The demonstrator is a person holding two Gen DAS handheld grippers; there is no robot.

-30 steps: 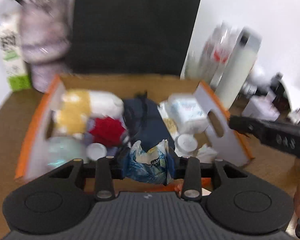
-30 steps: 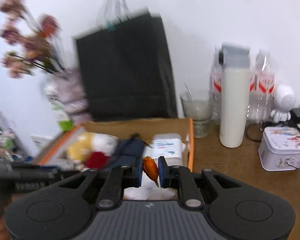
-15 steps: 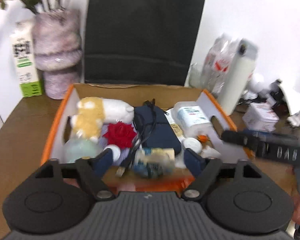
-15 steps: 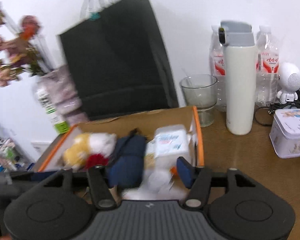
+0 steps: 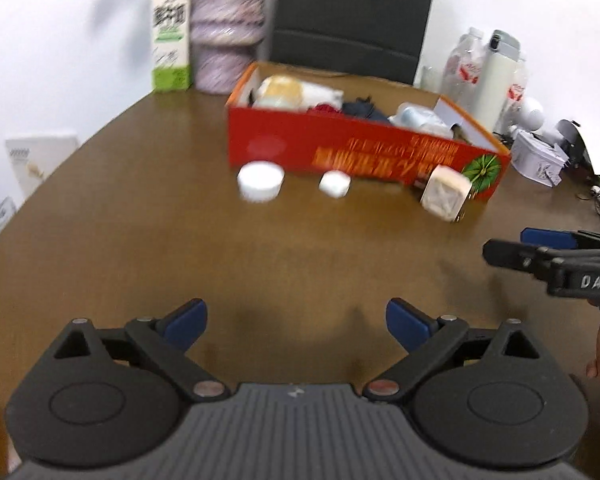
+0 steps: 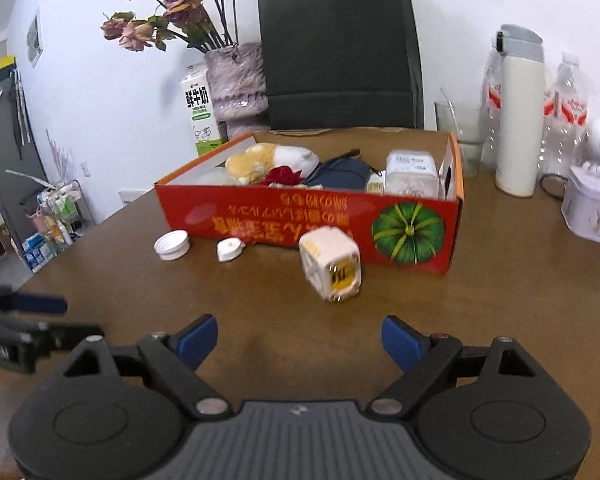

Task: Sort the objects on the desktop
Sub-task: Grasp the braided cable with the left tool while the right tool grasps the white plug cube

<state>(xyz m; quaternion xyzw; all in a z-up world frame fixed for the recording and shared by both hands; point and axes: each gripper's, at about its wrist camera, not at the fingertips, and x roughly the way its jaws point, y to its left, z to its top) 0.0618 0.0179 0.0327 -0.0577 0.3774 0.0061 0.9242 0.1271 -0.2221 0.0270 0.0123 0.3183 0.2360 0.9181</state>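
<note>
A red cardboard box point(image 5: 356, 152) point(image 6: 300, 220) stands on the brown table, filled with a plush toy point(image 6: 268, 158), a dark pouch point(image 6: 340, 174), a plastic tub point(image 6: 412, 174) and more. On the table in front of it lie a white lid point(image 5: 260, 180) point(image 6: 172, 244), a small white case point(image 5: 334, 184) point(image 6: 230, 249) and a white cube point(image 5: 446, 194) point(image 6: 332, 264). My left gripper point(image 5: 296, 322) hovers over bare table well short of them, jaws opening, nothing between them. My right gripper point(image 6: 300, 338) does the same, jaws opening and holding nothing, nearest the cube.
Behind the box stand a black paper bag point(image 6: 340, 52), a vase of dried flowers point(image 6: 238, 84) and a milk carton point(image 6: 200, 110). To the right are a glass point(image 6: 460, 132), a white thermos point(image 6: 518, 120), water bottles point(image 6: 564, 116) and a tin point(image 6: 592, 208).
Both grippers let go of what they held over the box, opened wide and drew back toward the near side of the table. The box now sits farther off.
</note>
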